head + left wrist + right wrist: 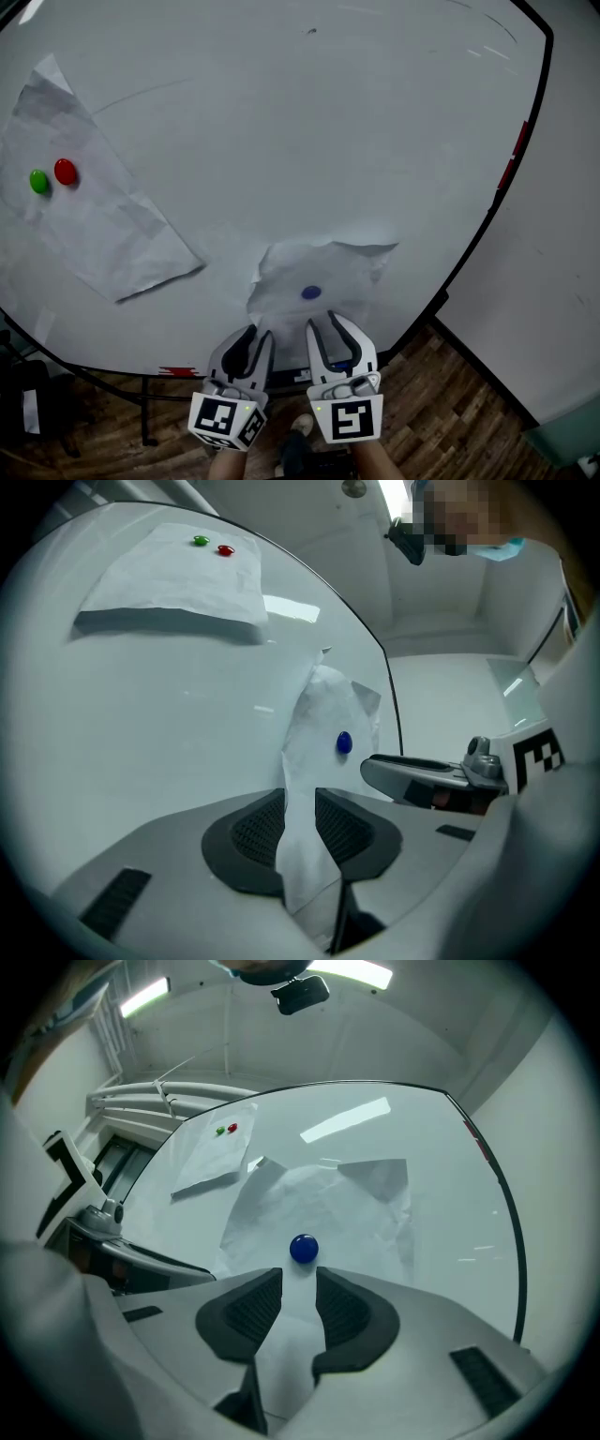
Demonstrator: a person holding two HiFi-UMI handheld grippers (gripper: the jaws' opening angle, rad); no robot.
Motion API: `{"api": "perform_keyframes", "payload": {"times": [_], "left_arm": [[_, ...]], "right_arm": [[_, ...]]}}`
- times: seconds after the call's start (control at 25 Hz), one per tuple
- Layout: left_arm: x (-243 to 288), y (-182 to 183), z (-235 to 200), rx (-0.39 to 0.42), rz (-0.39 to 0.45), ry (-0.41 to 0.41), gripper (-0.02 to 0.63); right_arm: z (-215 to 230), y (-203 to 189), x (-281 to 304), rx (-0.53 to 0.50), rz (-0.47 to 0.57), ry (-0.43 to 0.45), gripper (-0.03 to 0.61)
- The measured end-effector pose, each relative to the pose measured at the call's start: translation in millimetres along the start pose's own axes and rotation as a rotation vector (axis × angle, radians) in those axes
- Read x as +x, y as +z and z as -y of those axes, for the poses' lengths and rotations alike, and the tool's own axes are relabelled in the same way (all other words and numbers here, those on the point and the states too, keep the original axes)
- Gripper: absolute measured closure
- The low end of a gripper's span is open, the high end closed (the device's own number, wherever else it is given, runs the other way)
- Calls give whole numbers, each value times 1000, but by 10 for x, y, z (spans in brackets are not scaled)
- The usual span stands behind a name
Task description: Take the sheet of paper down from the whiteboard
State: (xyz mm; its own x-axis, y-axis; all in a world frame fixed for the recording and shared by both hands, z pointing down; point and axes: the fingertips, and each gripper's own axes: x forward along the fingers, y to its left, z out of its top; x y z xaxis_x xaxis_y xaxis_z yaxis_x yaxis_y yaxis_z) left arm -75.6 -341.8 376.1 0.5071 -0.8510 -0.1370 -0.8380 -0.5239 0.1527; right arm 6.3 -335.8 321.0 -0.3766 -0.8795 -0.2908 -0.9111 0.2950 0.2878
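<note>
A crumpled white sheet of paper (323, 262) hangs low on the whiteboard (309, 122), pinned by a blue magnet (310, 292). My left gripper (255, 336) is at the sheet's lower left edge. In the left gripper view its jaws (300, 803) are shut on a fold of the sheet (314, 724), with the magnet (344, 743) a little beyond. My right gripper (323, 323) sits just below the magnet. In the right gripper view its jaws (299, 1279) stand open, the magnet (303, 1248) lies just past the tips, and the sheet (319, 1199) shows through the gap.
A second, larger sheet (84, 216) is held at the board's left by a green magnet (38, 181) and a red magnet (65, 172). The board's dark frame (506, 178) runs down the right, beside a wall (562, 281). Below are the wooden floor (450, 412) and the stand (148, 412).
</note>
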Motion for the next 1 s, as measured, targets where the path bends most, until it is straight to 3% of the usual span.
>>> {"api": "perform_keyframes", "payload": {"times": [0.32, 0.52, 0.72, 1.0], "left_arm": [[51, 88, -45, -20, 21, -18, 508], [82, 136, -20, -30, 33, -40, 515], [105, 158, -40, -37, 46, -39, 532], [119, 153, -47, -35, 51, -28, 572]], "right_arm": [[52, 105, 164, -23, 40, -15, 466], [-6, 63, 216, -139, -17, 24, 463], [4, 93, 277, -126, -2, 14, 440], [-44, 48, 300, -223, -33, 46, 428]]}}
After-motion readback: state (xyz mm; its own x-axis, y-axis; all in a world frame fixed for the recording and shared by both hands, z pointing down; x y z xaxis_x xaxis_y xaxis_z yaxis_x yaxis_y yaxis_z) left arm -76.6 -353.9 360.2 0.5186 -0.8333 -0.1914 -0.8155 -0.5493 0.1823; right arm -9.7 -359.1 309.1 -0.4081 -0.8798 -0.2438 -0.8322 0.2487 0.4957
